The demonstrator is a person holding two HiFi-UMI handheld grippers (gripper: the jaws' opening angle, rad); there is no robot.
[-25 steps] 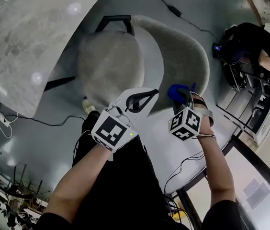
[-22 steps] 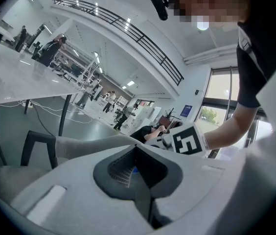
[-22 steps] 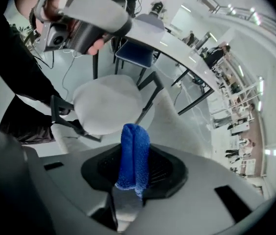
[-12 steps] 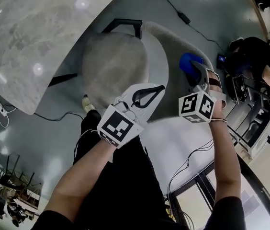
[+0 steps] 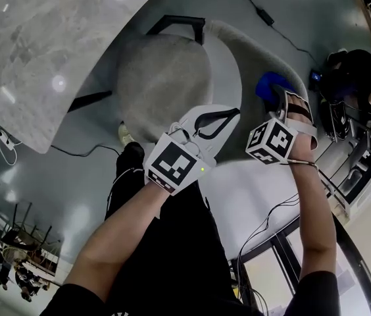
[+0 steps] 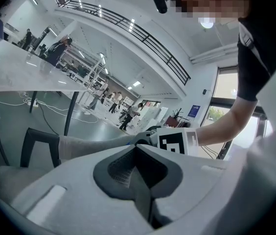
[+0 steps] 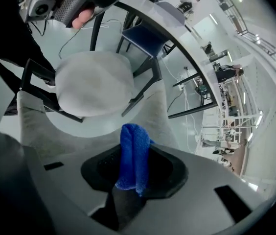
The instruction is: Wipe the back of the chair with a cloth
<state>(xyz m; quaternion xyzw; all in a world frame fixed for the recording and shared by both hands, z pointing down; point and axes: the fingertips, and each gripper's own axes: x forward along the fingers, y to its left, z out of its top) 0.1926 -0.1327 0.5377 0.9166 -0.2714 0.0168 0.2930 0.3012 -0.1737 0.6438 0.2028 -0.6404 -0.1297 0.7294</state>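
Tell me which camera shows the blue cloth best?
The right gripper view: the cloth sits central, pinched in the jaws. The head view shows a small blue bit; the left gripper view shows none clearly.

Both forearms reach forward toward the chair (image 5: 164, 79). The left gripper (image 5: 229, 117) hovers beside its backrest, jaws together and empty. The right gripper (image 5: 279, 97), clamped on a blue cloth (image 5: 269, 84), seemingly presses against the backrest.

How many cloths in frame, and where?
1. A blue cloth, clamped in the right gripper, at the top edge of the grey chair's backrest. The left gripper is shut, empty. No others visible.
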